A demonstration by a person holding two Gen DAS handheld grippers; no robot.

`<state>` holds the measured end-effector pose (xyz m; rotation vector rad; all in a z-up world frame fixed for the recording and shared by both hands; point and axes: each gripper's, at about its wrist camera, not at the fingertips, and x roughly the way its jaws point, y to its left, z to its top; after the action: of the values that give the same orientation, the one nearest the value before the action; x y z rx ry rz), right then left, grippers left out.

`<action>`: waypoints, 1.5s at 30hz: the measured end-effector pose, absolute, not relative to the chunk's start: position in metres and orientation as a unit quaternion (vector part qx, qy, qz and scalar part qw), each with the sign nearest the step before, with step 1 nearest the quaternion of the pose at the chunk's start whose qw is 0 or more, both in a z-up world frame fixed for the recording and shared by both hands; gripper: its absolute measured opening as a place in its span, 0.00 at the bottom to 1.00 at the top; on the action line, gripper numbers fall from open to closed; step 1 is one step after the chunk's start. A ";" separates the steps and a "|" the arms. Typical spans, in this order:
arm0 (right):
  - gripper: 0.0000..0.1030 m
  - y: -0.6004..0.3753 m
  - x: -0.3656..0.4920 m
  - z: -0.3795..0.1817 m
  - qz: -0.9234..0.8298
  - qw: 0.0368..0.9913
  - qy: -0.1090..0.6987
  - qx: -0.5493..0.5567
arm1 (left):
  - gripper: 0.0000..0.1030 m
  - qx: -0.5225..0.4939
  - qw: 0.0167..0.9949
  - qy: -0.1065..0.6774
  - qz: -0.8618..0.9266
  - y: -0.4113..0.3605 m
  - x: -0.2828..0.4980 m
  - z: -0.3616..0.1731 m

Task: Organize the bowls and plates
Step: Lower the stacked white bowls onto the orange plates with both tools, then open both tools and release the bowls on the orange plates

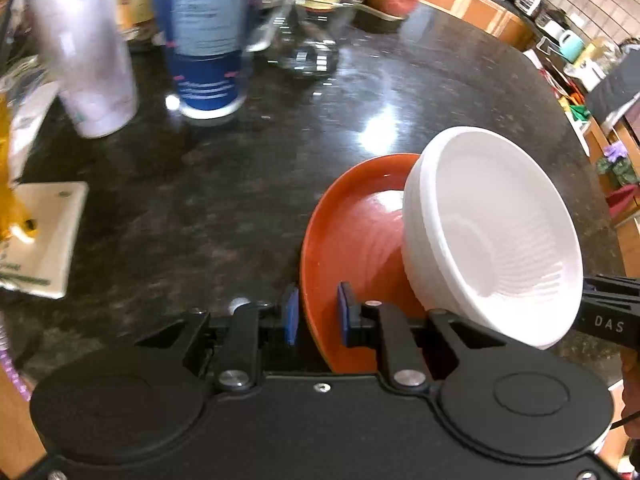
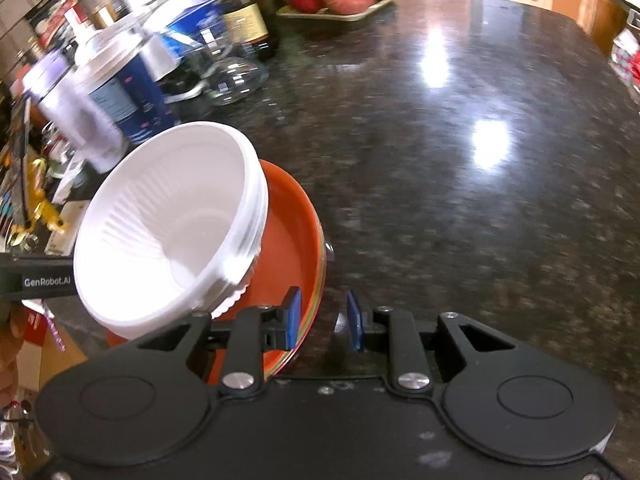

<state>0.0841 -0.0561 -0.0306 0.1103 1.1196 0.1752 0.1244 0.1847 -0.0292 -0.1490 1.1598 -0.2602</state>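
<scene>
Counter: dark speckled stone counter [image 2: 460, 168], under the lifted load.
Plates: orange round plastic plate stack [image 1: 352, 232], carried from two sides to stay level.
Bowls: nested white ribbed foam bowls [image 2: 168, 224], tilted on plates.
Left gripper [image 1: 318, 312]: pinching near plate rim.
Right gripper [image 2: 324, 320]: left pad on plate edge; right pad apart, grip unclear.

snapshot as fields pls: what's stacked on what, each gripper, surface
load: white bowl stack, nested and tilted, resting in orange plate stack
left gripper: fingers closed on the plate rim
right gripper: fingers straddle the opposite rim; a gap shows at the outer finger, contact unclear
surface: dark granite counter
</scene>
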 end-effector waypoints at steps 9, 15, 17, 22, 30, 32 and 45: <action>0.24 -0.122 0.079 -0.027 0.017 0.849 0.522 0.081 | 0.24 -0.059 0.823 0.544 -0.154 0.118 0.143 -0.031; 0.24 -0.143 0.080 -0.027 -0.001 0.849 0.520 0.093 | 0.25 -0.055 0.827 0.540 -0.147 0.093 0.152 -0.032; 0.26 -0.144 0.080 -0.027 -0.004 0.850 0.519 0.092 | 0.25 -0.051 0.830 0.537 -0.142 0.089 0.152 -0.033; 0.26 -0.138 0.076 -0.022 -0.012 0.858 0.505 0.094 | 0.25 -0.032 0.838 0.527 -0.135 0.085 0.148 -0.032; 0.27 -0.132 0.039 -0.006 -0.048 0.876 0.467 0.110 | 0.25 -0.005 0.864 0.487 -0.130 0.090 0.131 -0.022; 0.28 -0.128 0.027 -0.002 -0.059 0.882 0.453 0.111 | 0.29 0.004 0.871 0.474 -0.130 0.091 0.125 -0.019; 0.32 -0.096 -0.033 0.032 -0.055 0.933 0.346 0.080 | 0.29 0.014 0.905 0.412 -0.106 0.089 0.092 0.001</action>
<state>-0.0332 -0.0956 0.0319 0.1629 0.7084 -0.1135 0.0918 0.0890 0.0008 0.0288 0.8511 -0.2194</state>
